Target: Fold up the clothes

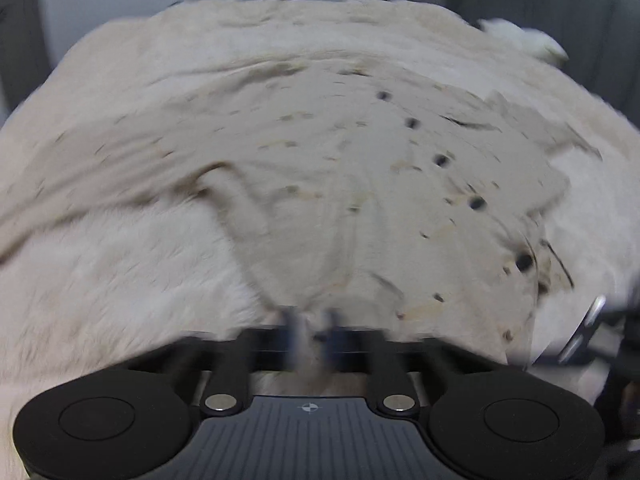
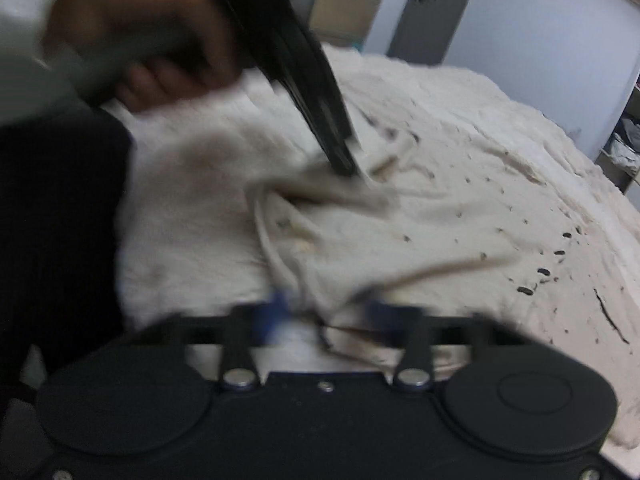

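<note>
The left gripper (image 1: 310,322) fingers pinch the beige shirt (image 1: 340,184) on the fuzzy blanket (image 1: 120,272); right gripper (image 2: 332,312) fingers spread around its cloth.

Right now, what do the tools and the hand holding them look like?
Both tools are matte black with round side discs and silver pivot bolts. The right tool has blue finger pads; the left tool is blurred. The left hand wears a pale sleeve.
</note>
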The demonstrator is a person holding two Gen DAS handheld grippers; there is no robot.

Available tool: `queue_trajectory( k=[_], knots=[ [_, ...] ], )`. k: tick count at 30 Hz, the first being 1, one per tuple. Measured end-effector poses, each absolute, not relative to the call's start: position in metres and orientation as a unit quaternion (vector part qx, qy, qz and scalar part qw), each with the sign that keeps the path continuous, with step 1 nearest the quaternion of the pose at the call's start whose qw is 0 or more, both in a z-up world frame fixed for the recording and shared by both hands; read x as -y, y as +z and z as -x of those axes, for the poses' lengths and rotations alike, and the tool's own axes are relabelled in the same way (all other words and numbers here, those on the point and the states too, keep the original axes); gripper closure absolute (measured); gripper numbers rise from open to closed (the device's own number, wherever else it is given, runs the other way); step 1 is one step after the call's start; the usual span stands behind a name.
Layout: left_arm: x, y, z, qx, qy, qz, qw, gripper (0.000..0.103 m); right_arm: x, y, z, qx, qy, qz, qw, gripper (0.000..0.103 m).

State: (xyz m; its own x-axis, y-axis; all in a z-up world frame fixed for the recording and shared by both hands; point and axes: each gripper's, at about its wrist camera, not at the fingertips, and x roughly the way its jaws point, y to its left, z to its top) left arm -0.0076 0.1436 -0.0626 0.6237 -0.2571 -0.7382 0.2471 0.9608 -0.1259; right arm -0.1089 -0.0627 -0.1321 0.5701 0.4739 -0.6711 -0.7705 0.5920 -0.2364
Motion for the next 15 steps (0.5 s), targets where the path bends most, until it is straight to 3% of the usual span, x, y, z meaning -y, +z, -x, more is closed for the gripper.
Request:
queue_trajectory(
  k=[9,11,13,15],
  knots=[
    [-0.198,0.0,0.071,-0.337,-0.147,0.087,0.926,0.097,0.104,-0.023,0.013,-0.252,0.322,0.083,0.909,0.098],
    [-0.19,-0.007,0.069,-0.352,-0.121,0.034,0.927,0.096,0.097,-0.023,-0.002,-0.265,0.311,0.087,0.909,0.093],
    [-0.185,-0.016,0.064,-0.372,-0.08,0.0,0.925,0.09,0.072,-0.05,-0.027,-0.314,0.28,0.152,0.894,0.076],
    [-0.18,-0.021,0.063,-0.377,-0.056,-0.028,0.924,0.081,0.067,-0.068,-0.029,-0.335,0.266,0.184,0.885,0.076]
  ],
)
